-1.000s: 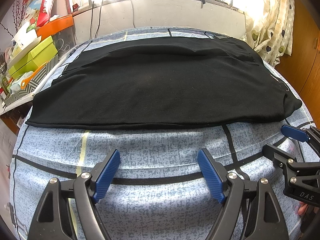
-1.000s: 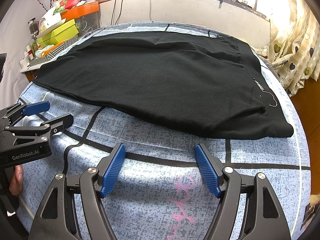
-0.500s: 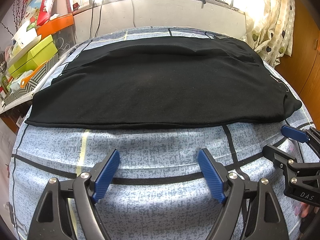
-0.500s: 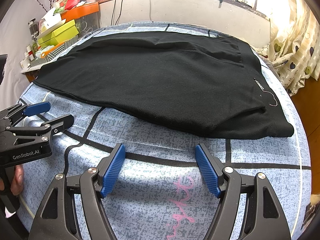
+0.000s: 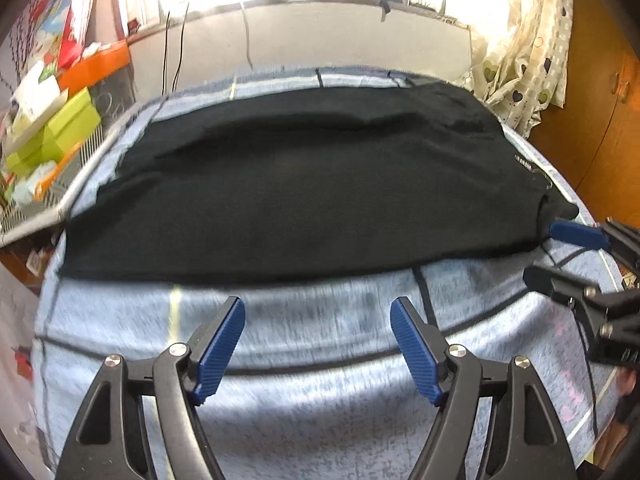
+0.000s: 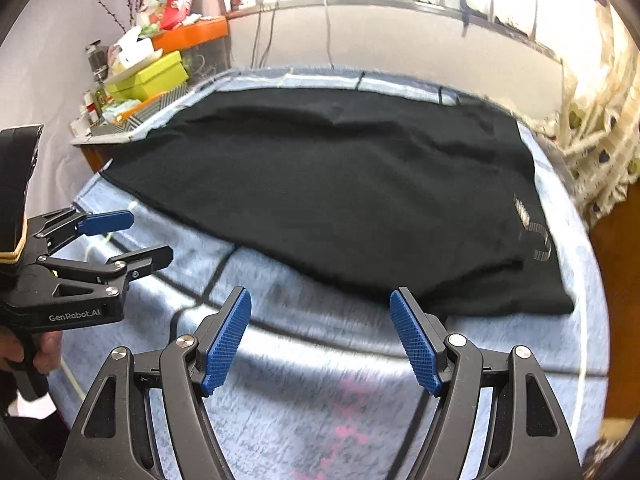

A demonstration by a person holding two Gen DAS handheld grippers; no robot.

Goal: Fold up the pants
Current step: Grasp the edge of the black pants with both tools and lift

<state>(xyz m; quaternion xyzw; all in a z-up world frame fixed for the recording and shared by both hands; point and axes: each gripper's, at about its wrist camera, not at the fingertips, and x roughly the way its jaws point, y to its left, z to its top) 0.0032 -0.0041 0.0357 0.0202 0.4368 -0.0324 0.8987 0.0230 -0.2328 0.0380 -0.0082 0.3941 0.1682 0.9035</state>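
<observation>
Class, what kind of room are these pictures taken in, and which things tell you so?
Probably a bedroom at home: black pants lie on a bed with a blue patterned sheet, beside heart-print curtains and a cluttered side shelf.

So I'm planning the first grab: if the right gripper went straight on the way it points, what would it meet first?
Probably the near edge of the black pants, by their right corner. The right gripper is open, and only a narrow strip of blue bedcover shows before the hem. Its height above the bed is unclear.
</observation>
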